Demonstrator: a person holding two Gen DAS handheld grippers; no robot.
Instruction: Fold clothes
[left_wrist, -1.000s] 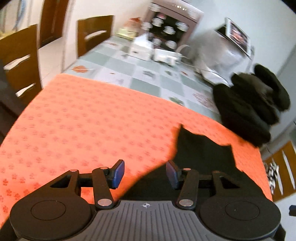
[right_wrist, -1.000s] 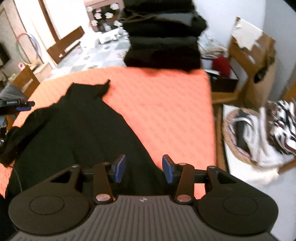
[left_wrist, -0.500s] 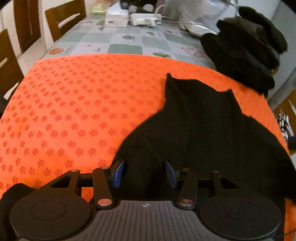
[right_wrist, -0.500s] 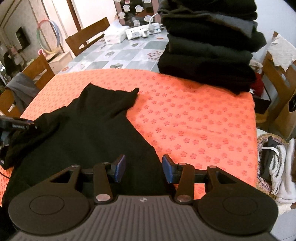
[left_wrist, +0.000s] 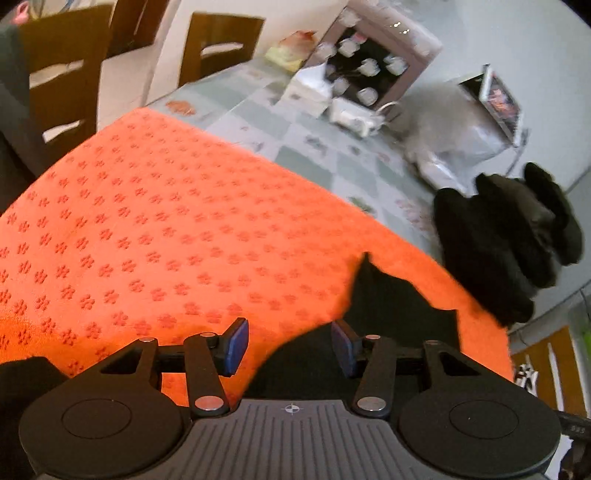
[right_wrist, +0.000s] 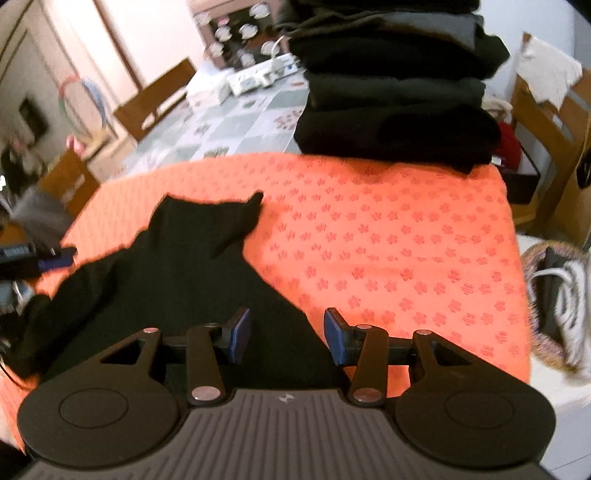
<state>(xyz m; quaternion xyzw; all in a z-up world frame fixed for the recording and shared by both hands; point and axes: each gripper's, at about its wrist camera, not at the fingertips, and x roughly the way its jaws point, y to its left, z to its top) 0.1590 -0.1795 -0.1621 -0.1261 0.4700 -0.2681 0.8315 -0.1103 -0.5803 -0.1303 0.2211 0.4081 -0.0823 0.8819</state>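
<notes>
A: Where's our black garment (right_wrist: 177, 266)?
B: Spread on the orange cloth (right_wrist: 388, 236), at ten o'clock. The woven basket (right_wrist: 543, 332) at three holds white clothes.
A: Our fingers?
B: Left gripper (left_wrist: 290, 345) and right gripper (right_wrist: 287, 336) both gape, gripping nothing.

A black garment (right_wrist: 192, 266) lies on an orange flower-patterned cloth (right_wrist: 388, 240); the tools' pads (right_wrist: 240, 334) are blue.

Black garment (right_wrist: 177, 280) now spread flatter on orange cloth (right_wrist: 388, 236), far corner pointing right. Right gripper (right_wrist: 287, 335) shifted right, now over garment's right edge. Left gripper (left_wrist: 290, 347) back over left edge.
</notes>
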